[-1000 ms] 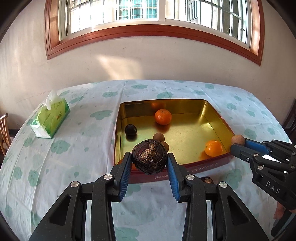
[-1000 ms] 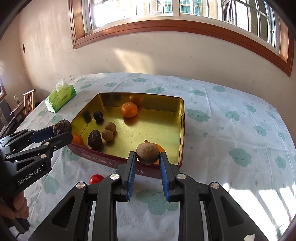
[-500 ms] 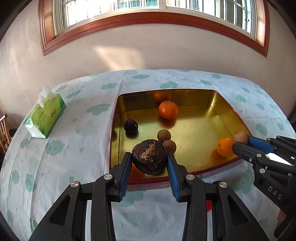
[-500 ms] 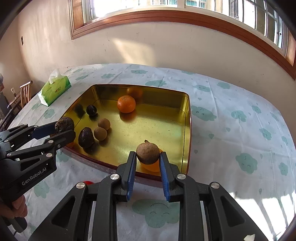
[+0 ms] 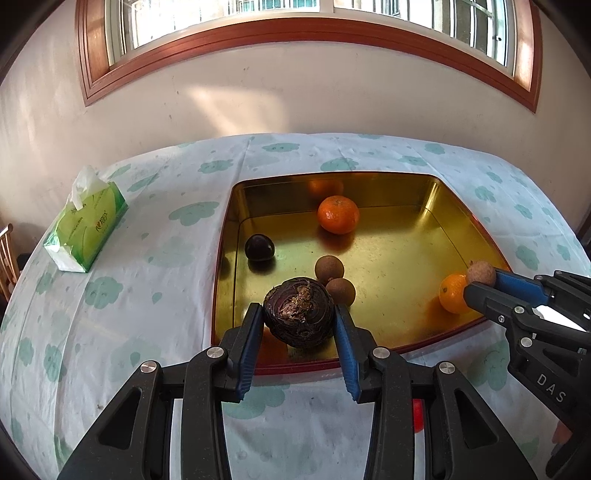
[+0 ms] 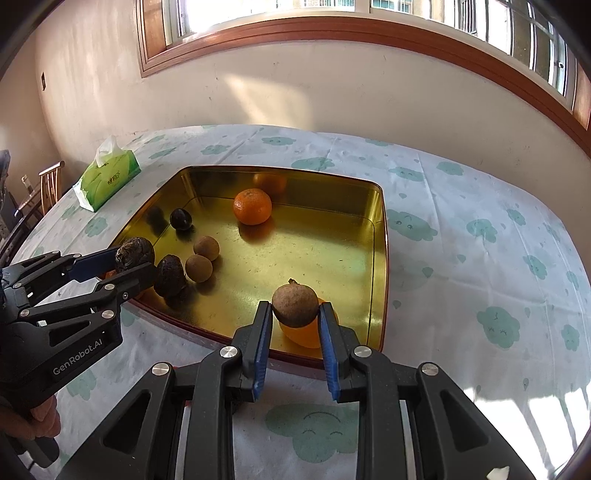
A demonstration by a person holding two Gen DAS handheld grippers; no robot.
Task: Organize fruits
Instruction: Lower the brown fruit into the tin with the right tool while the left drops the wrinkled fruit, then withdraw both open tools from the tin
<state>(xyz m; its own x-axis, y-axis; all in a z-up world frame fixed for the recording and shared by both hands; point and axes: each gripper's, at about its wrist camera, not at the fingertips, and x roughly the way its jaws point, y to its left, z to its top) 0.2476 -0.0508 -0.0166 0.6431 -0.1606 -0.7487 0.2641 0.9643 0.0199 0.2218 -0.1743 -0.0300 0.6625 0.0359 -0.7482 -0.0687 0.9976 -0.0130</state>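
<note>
Fruits fill both: left tool (image 5: 298, 320) pinches dark fruit (image 5: 298, 316), right tool (image 6: 295, 314) brown fruit (image 6: 294, 302).

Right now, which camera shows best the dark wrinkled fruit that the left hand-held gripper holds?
The left wrist view: the dark fruit sits close and central between the left hand-held gripper's blue pads, its dried stem end facing the lens. The right wrist view shows it small, from the side, partly hidden by a finger.

A home dining room: a table (image 5: 110, 332) under a cloud-print cloth, a tissue box (image 5: 86, 229) at 9 o'clock, a wooden chair (image 6: 48, 184) beside it, and a wood-framed window (image 5: 295, 22) at 12 o'clock in the plastered wall.
</note>
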